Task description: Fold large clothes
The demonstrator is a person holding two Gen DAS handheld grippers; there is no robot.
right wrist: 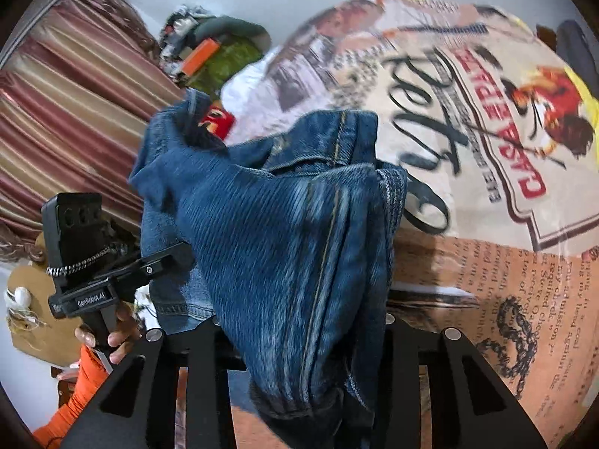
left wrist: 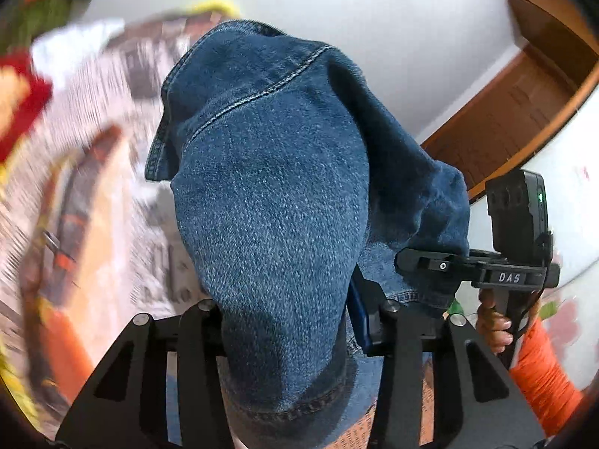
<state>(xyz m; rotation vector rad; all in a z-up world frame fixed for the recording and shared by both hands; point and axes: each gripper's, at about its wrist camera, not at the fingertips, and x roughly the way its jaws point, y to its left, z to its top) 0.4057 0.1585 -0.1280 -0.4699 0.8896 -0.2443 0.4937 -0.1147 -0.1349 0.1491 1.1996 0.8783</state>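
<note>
We have the denim garment bunched between both pairs of tongs and lifted above the printed bedspread, so we judge the step in hand to be the pick-up that comes ahead of a fold. In the left wrist view the left tongs are clamped on a thick wad of the blue cloth, which swells up between the black arms and hides the tips; in the right wrist view the right tongs likewise pinch a ridged, seamed bundle of the same garment, its hem drooping below the arms. Each view also shows the other tool off to the side, gripped by a hand at the end of an orange sleeve, with denim draped against it. The bedspread, printed with lettering and a red figure, lies below and beyond the cloth, and a heap of other clothes sits at its far edge. Next, as we read it, the garment must be shaken out or spread flat on the bed, since it hangs as a lump with no clear edge to fold along.
</note>
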